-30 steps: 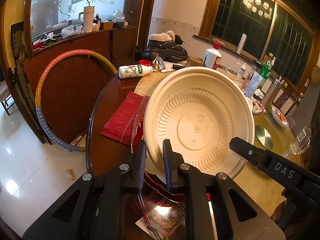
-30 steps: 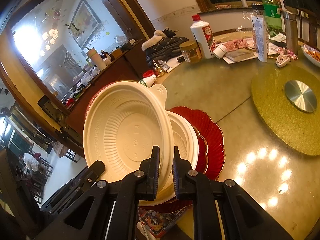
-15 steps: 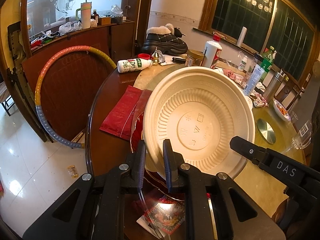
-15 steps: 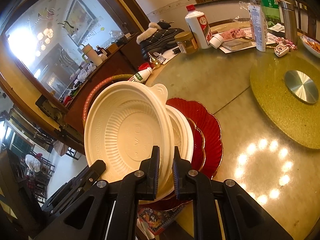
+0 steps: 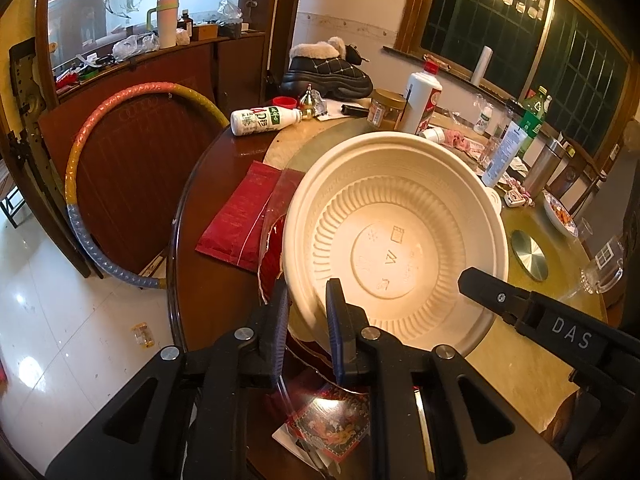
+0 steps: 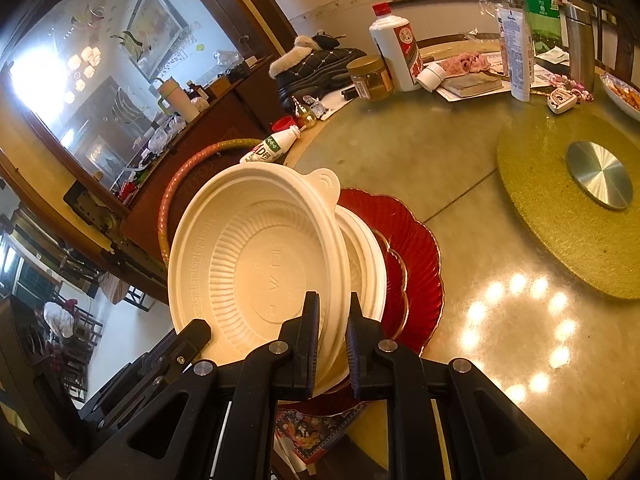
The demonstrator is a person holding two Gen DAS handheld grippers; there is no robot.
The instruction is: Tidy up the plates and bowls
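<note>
While both grippers clamp opposite edges of one cream plastic bowl [image 5: 394, 236], it hangs tilted above the table, its hollow facing the cameras. Left gripper [image 5: 307, 308]: jaws closed on the bowl's near-left rim, one finger inside the wall, one outside. Right gripper [image 6: 331, 320]: jaws likewise pinched on the rim at its side, one pad inside, the other against the outer wall. In the left wrist view the right gripper's black arm, lettered DAS, reaches in from the right toward the bowl's lower edge.

Behind the held bowl sits a second cream bowl [image 6: 366, 256], nested close against its back; whether the two touch cannot be told. Beneath and behind them lie red scalloped plates [image 6: 416, 248] with gilt edges, stacked on the glass-topped round table [image 6: 472, 208]. A printed red packet [image 5: 332, 426] lies under the plates at the table's near edge. A dark red pouch [image 5: 240, 220] rests flat on the wood rim to the left.

Farther off: a gold turntable mat [image 6: 568, 216] with a steel disc at centre, a white bottle lying on its side [image 5: 262, 118], an upright white liquor bottle [image 6: 396, 48], a jar, a fur-lined boot [image 5: 326, 70]. A coloured hoop [image 5: 100, 168] leans against the cabinet left of the table.
</note>
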